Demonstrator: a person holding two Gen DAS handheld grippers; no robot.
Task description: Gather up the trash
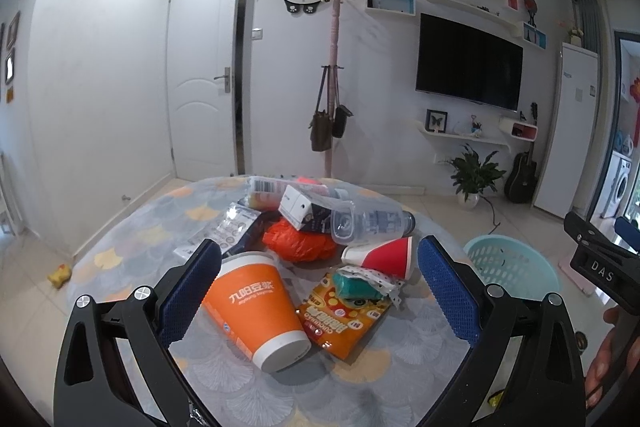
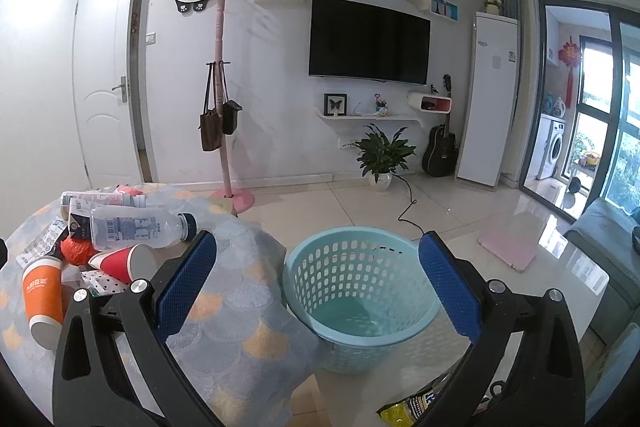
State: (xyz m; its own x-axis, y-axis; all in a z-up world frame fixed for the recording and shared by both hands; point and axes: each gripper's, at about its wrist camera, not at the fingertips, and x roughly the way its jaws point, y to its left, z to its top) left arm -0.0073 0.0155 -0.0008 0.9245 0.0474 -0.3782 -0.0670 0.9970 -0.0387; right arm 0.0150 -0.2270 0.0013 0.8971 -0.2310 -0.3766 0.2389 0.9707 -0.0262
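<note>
Left wrist view: left gripper [image 1: 320, 287] jaws spread wide, nothing held, above orange cup [image 1: 256, 311] lying on its side on table [image 1: 132, 227]. Snack packet [image 1: 344, 315] just beside cup; red cup [image 1: 384, 255], clear bottle [image 1: 370, 223] farther back. Right wrist view: right gripper [image 2: 318, 287] wide apart, empty, over teal basket [image 2: 362, 297] on floor beside table.

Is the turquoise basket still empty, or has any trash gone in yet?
Empty. The right wrist view looks down into the turquoise basket and shows only its bare bottom; the trash is piled on the table.
</note>
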